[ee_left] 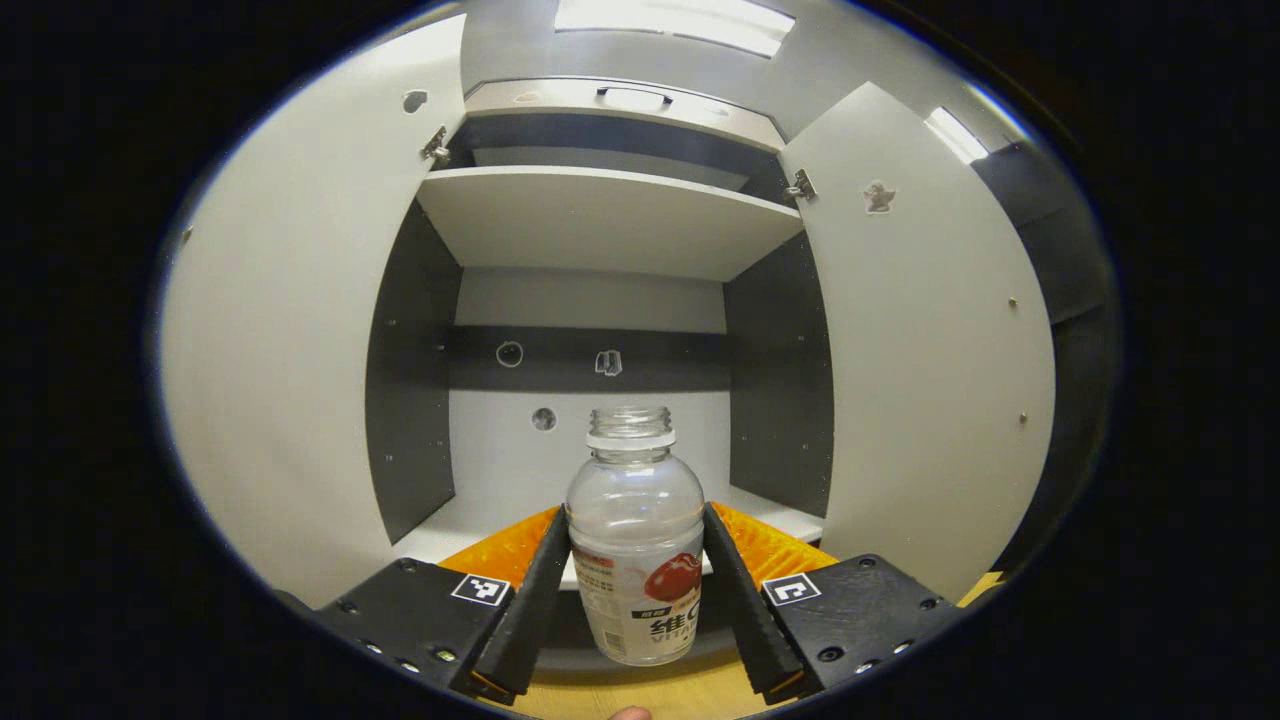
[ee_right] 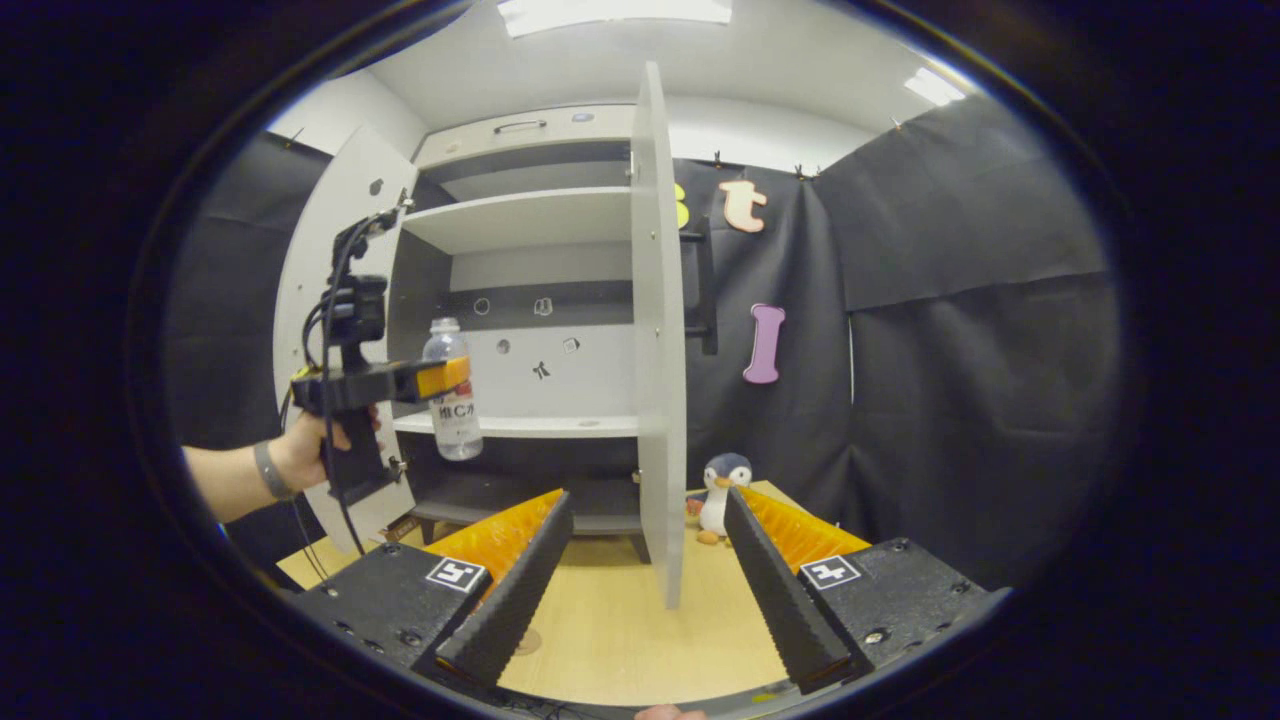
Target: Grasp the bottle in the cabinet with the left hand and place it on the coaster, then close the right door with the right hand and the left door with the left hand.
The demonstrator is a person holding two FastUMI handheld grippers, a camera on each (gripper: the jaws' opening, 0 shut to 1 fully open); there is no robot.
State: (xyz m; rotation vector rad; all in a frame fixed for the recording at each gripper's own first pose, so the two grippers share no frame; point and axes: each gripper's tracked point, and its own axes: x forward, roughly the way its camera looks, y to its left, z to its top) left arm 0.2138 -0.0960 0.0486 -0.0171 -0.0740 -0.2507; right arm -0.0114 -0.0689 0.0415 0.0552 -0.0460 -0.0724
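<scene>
Left gripper (ee_left: 636, 590) squeezes bottle (ee_left: 636, 560) tight. Keep bottle straight up, lower slowly. Right gripper (ee_right: 640, 580) wide open, holds nothing.

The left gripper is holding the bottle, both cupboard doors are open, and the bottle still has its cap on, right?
Almost. The left gripper does hold the bottle, and the left door and right door are open. But the bottle has no cap: the left gripper view shows its bare, open neck.

Penguin toy (ee_right: 720, 497) on wooden table (ee_right: 620, 620)
</scene>
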